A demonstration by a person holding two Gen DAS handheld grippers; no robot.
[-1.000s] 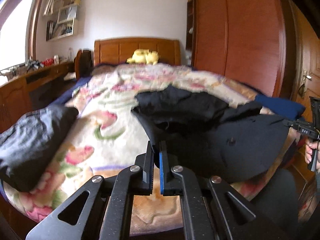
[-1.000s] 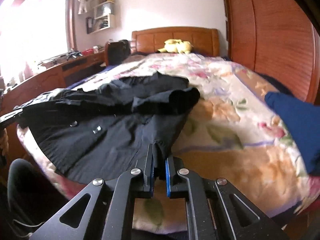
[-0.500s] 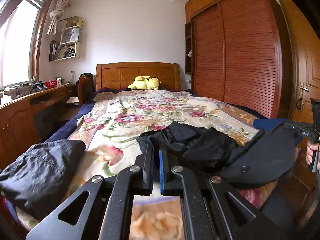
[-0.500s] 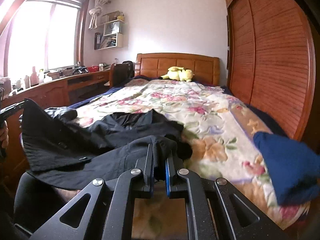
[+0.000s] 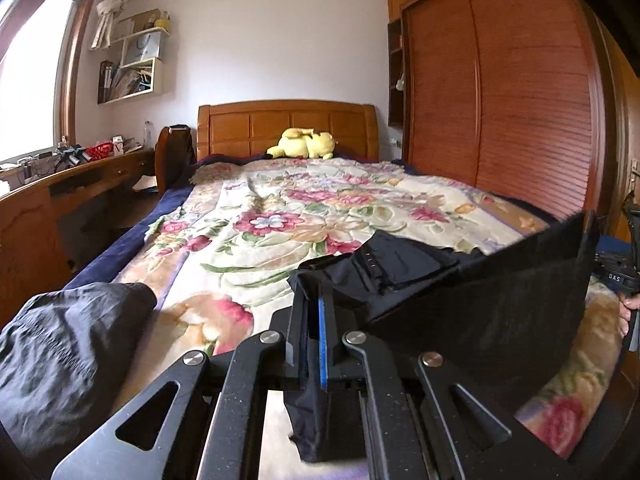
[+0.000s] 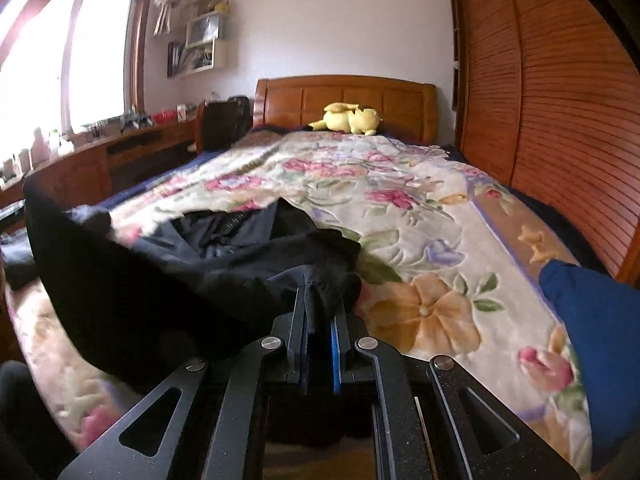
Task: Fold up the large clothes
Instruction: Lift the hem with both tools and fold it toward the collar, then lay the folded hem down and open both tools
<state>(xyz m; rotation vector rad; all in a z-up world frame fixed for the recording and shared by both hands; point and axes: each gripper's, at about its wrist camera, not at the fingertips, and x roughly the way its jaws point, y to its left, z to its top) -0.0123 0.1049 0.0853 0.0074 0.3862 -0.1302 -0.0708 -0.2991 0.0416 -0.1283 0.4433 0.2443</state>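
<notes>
Left wrist: black garment (image 5: 480,312) hem taut | floral bedspread (image 5: 280,216) beyond bare

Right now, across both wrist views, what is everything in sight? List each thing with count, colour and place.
black garment: one, black, near end of the bed, its edge pinched and lifted by both grippers
grey garment: one, dark grey, bunched at the bed's near left corner
blue cloth: one, blue, bed's right edge
bedspread: one, cream with flowers, over the bed
plush toy: one, yellow, by the headboard
headboard: one, orange wood, far end
wardrobe: one, reddish wood, right wall
desk: one, brown wood, under the window, cluttered
wall shelf: one, pale, upper left
left gripper: one, black, shut on the black garment
right gripper: one, black, shut on the black garment
</notes>
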